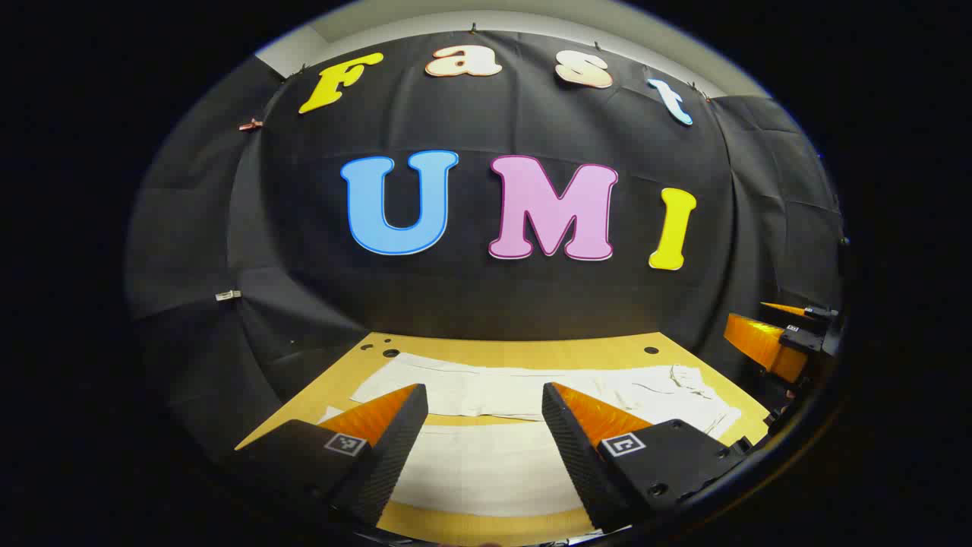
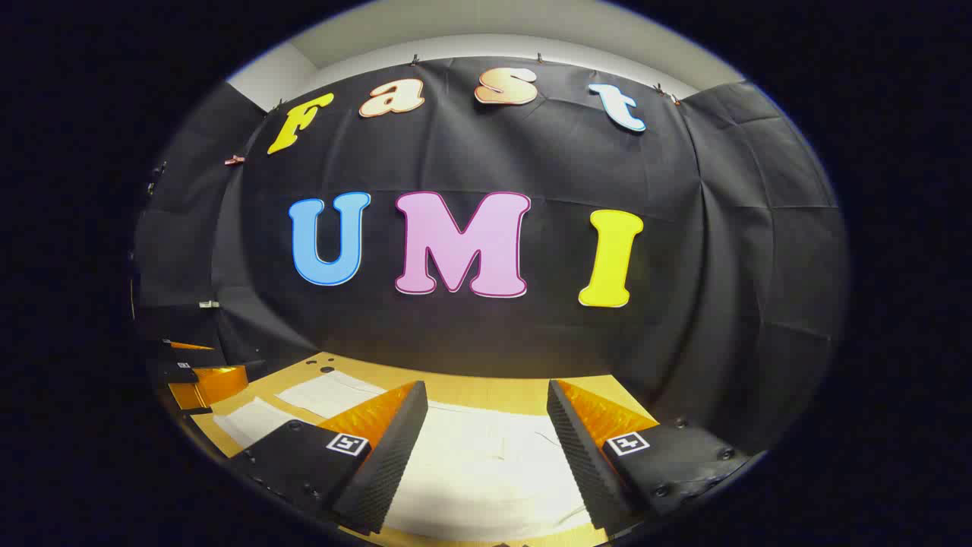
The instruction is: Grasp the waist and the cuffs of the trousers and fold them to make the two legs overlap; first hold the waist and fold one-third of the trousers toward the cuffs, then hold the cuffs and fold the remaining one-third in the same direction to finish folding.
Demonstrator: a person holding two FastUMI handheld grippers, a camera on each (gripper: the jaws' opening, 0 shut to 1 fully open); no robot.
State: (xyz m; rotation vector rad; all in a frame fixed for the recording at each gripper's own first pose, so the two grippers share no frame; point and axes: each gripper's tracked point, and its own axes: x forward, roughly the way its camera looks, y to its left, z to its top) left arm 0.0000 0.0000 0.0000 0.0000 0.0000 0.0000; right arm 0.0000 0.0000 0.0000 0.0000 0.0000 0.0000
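- Left gripper (image 1: 484, 395), left gripper view, nearest item: fingers spread wide, nothing between them; it hangs over the near edge of the trousers, and whether it touches the cloth cannot be told.
- Trousers (image 1: 524, 391), white or off-white: laid flat and spread across the table, with two legs lying side by side, one nearer and one farther. The waist end (image 1: 695, 387), creased, with a cord or seam showing, lies toward the right of the left gripper.
- Table (image 1: 524, 351), light wood top with small dark holes near its far edge: bare strip visible beyond the trousers.
- Right gripper (image 1: 774, 342), seen in the left gripper view: beyond the waist end of the trousers, at the table's right edge.
- Right gripper (image 2: 486, 399), right gripper view: fingers set wide apart, holding nothing, poised above the trousers (image 2: 486, 463), whose pale cloth lies directly beneath.
- Left gripper (image 2: 201, 380), seen in the right gripper view: off to the left of the trousers, near the leg ends (image 2: 326, 391).
- Booth wall (image 2: 486, 342), black cloth: behind the table, farthest from the trousers.
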